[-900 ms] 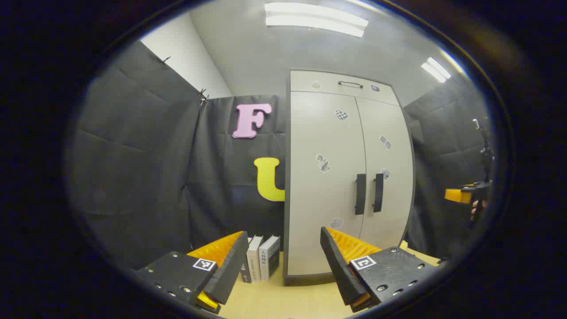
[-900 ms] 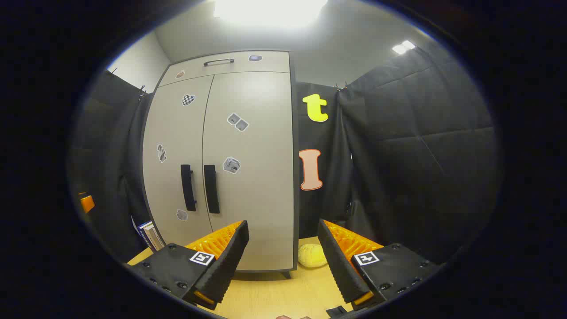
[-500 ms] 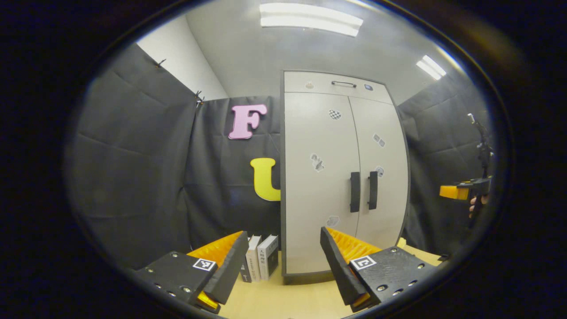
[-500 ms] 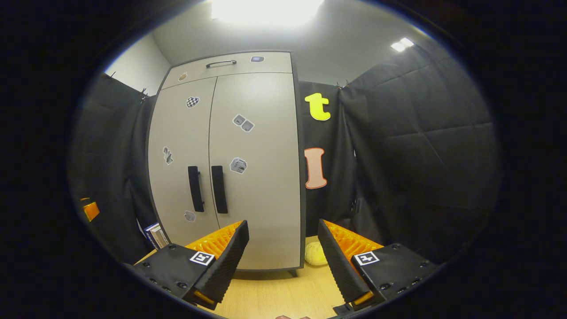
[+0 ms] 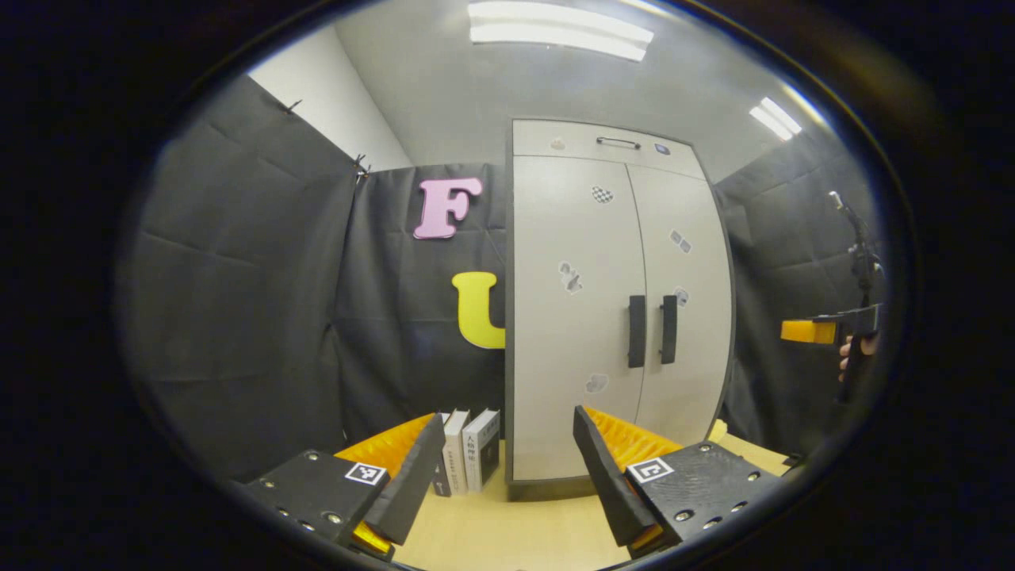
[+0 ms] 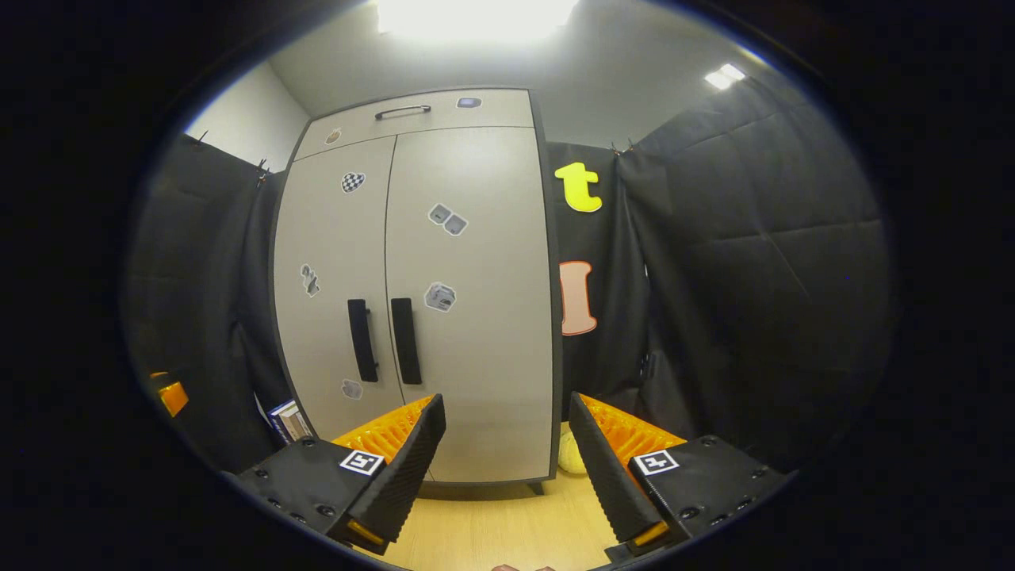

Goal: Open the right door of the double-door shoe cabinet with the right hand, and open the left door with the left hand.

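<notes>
Two doors of the shoe cabinet [image 5: 618, 309] stand closed in the left gripper view, at the far right of the worktop [image 5: 515, 531], with books [image 5: 468, 460] just left of it; the left gripper [image 5: 507, 468] is spread and empty, well apart from the left handle [image 5: 637, 331]. The stiff panels should swing on their hinges, so each vertical bar handle is the place to pinch. In the right gripper view, the right gripper [image 6: 507, 468] is likewise spread and empty, short of the right handle [image 6: 404, 341]. Against the earlier frames, the cabinet sits slightly nearer and more central in that view.
</notes>
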The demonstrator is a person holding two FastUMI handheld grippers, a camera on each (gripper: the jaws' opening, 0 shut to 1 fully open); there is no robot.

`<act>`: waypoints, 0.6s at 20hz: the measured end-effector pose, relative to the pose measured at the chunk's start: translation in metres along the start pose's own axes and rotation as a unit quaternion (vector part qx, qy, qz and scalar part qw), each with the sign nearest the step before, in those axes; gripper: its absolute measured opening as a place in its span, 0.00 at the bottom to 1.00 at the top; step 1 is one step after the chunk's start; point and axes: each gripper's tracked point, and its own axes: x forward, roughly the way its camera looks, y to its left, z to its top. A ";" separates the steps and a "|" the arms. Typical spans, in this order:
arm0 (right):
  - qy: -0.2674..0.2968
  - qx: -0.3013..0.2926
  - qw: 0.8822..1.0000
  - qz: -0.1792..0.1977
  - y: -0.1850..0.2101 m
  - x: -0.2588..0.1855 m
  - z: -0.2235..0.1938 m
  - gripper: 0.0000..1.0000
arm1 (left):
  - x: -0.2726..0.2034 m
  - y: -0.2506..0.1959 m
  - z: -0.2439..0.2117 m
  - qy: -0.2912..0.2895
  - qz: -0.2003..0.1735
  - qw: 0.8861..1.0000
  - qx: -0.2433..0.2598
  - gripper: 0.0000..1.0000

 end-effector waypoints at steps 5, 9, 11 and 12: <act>-0.003 0.005 1.000 0.030 0.024 0.019 0.017 0.98 | -0.005 0.002 -0.010 0.010 0.003 1.000 -0.004 0.94; -0.014 0.007 0.999 0.047 0.045 0.041 0.040 0.98 | -0.007 0.005 -0.012 0.013 0.006 1.000 -0.004 0.94; -0.011 -0.002 0.998 0.054 0.056 0.055 0.045 0.98 | -0.008 0.007 -0.015 0.014 0.008 1.000 -0.008 0.94; -0.008 -0.006 0.998 0.060 0.062 0.063 0.046 0.98 | -0.010 0.010 -0.016 0.015 0.011 1.000 -0.011 0.94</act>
